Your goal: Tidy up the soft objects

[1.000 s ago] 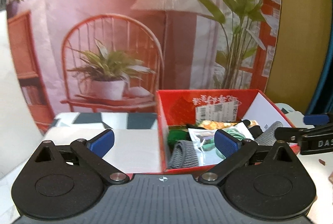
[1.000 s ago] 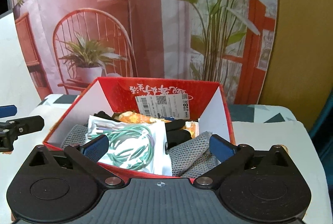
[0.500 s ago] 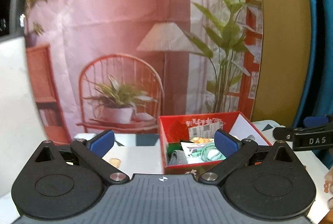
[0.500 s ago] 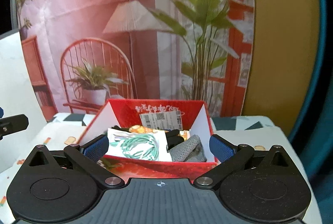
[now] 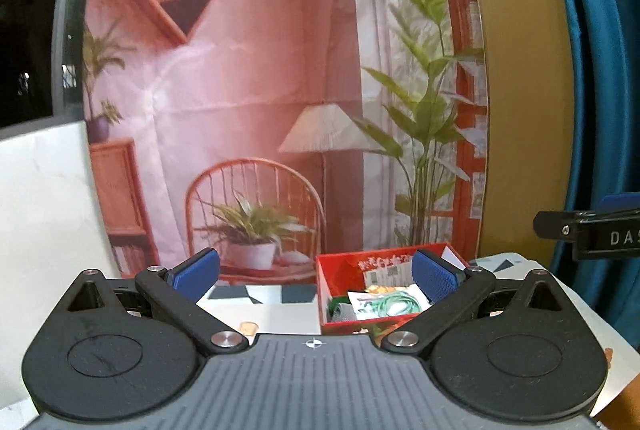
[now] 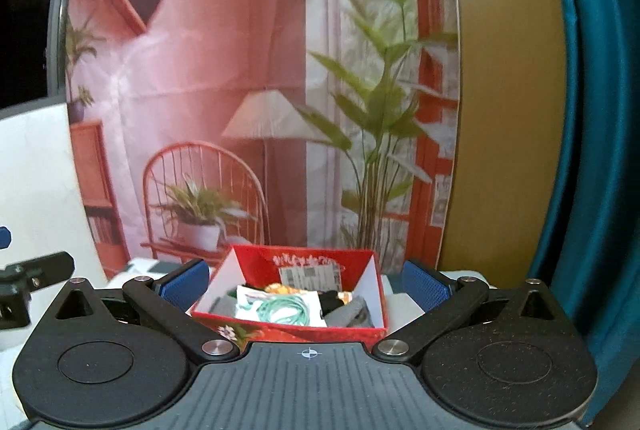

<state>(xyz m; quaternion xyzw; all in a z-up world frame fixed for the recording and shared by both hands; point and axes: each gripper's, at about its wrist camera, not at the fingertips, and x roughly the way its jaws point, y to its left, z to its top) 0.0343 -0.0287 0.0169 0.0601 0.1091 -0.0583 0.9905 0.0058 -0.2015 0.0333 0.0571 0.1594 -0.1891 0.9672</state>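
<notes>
- On the tabletop ahead of you sits the red cardboard box, open at the top, in front of a printed backdrop of a chair, a lamp and plants.
- Your right gripper has its blue pads spread wide with nothing between them; the box lies beyond it, framed by the two fingers.
- Your left gripper is just as wide open and empty; from its camera the box shows toward the right finger, whose pad covers part of the box.
- Inside the box you can see a clear packet of green cord on top, grey knitted fabric to its right, something black between them, and an orange item toward the back wall.
- A white label is stuck on the box's inner back wall.
- Your right gripper's tip shows at the right edge of the left camera's view, well apart from the box.
</notes>
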